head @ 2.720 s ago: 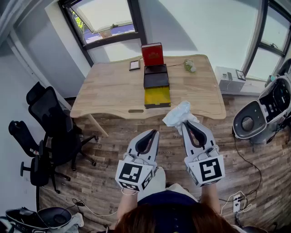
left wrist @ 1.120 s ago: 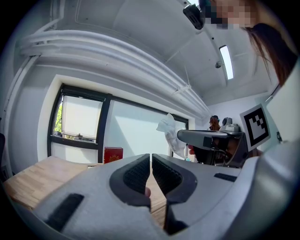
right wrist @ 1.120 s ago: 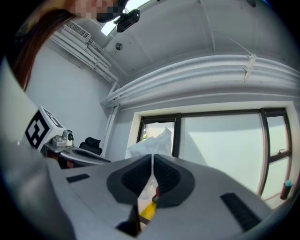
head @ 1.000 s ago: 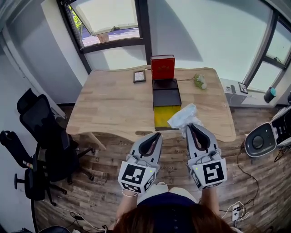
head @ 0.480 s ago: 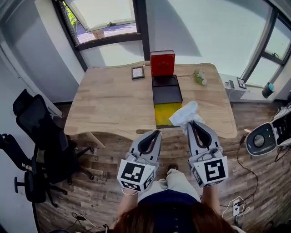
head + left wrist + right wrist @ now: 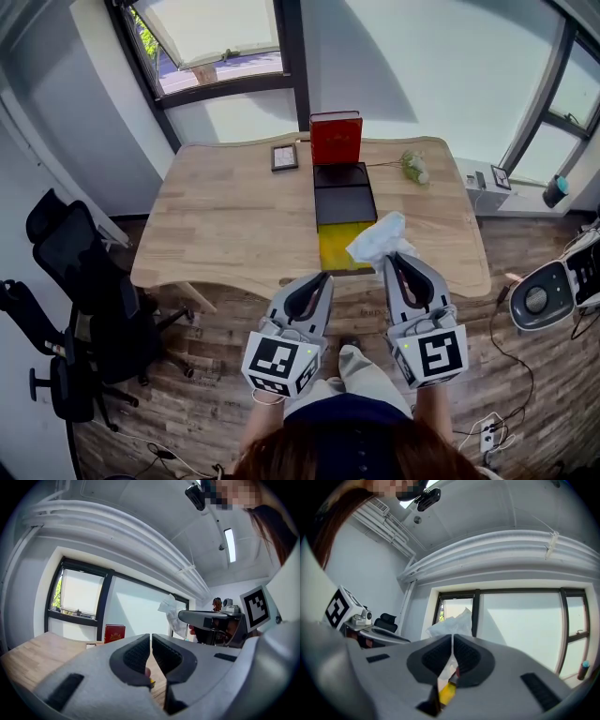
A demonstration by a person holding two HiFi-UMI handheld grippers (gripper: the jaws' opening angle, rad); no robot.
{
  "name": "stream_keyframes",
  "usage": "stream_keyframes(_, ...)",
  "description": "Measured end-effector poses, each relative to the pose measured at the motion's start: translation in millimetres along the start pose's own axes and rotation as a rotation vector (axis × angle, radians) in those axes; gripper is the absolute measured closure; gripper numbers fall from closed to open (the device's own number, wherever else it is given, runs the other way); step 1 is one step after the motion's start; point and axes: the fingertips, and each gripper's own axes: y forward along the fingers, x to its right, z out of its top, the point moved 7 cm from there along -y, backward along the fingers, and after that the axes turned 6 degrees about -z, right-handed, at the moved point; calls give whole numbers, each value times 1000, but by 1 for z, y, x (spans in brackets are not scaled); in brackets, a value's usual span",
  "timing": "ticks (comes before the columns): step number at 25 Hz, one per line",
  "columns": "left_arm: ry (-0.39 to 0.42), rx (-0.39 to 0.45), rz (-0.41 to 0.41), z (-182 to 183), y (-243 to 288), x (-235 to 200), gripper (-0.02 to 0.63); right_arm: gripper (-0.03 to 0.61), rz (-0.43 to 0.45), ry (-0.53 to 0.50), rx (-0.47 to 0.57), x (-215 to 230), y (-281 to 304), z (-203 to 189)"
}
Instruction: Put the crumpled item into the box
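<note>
A white crumpled item (image 6: 377,238) sticks out of my right gripper (image 6: 397,259), which is shut on it just above the table's front edge. In the right gripper view the crumpled item (image 6: 450,625) shows above the closed jaws. An open box with a yellow tray (image 6: 342,246), dark trays (image 6: 344,202) and an upright red lid (image 6: 336,138) lies along the middle of the wooden table (image 6: 234,216). The crumpled item hangs over the yellow tray's right side. My left gripper (image 6: 320,279) is shut and holds nothing, short of the table's front edge. The left gripper view shows the right gripper with the crumpled item (image 6: 169,614).
A small dark framed thing (image 6: 285,157) lies left of the red lid. A small green and white bunch (image 6: 413,168) lies at the back right. A black office chair (image 6: 80,281) stands left of the table. A white round machine (image 6: 548,286) sits on the floor to the right.
I have walked up to the table with the crumpled item held in the right gripper. It went from floor level before the table to above the yellow tray's right edge. Both grippers stayed shut.
</note>
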Motion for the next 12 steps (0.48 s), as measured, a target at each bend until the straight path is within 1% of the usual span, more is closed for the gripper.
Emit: stream_keyframes(12, 9, -11, 2, 3, 47, -16, 578, 546, 14, 9, -3, 31, 40, -11)
